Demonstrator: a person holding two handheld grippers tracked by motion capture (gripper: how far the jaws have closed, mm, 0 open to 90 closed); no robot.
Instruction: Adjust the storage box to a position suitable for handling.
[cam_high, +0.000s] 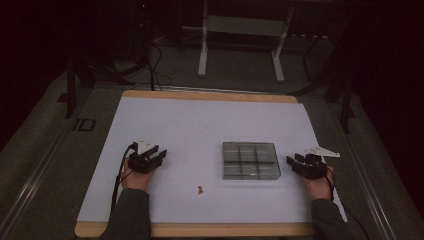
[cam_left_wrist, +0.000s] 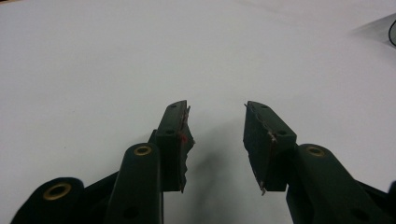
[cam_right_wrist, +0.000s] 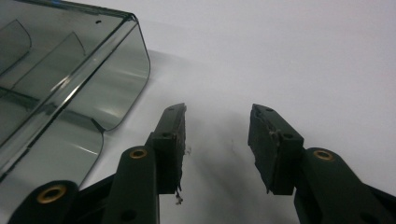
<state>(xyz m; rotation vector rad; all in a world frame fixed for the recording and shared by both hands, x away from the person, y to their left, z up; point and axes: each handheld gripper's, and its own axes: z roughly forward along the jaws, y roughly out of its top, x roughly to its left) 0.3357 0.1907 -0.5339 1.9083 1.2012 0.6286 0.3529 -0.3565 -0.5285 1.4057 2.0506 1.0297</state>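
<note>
Two black handheld grippers, dark sleeves behind them

The left gripper (cam_high: 159, 153) and right gripper (cam_high: 293, 161) are black, each topped by a pale grey three-cornered plate, with a black cable trailing back along the forearm. Both sleeves look dark grey, though the dim light makes the shade uncertain. Up close, the fingers (cam_left_wrist: 173, 140) are blocky black, faced with worn, ragged-edged pads; brass-coloured rivets sit at the linkage pivots, small screw holes near the tips.

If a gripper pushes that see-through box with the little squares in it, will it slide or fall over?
The compartment box would probably slide: it sits low and flat on the smooth white sheet. Its glossy clear walls look like stiff plastic, likely light and a bit slippery to pinch. Tipping seems unlikely.
</note>
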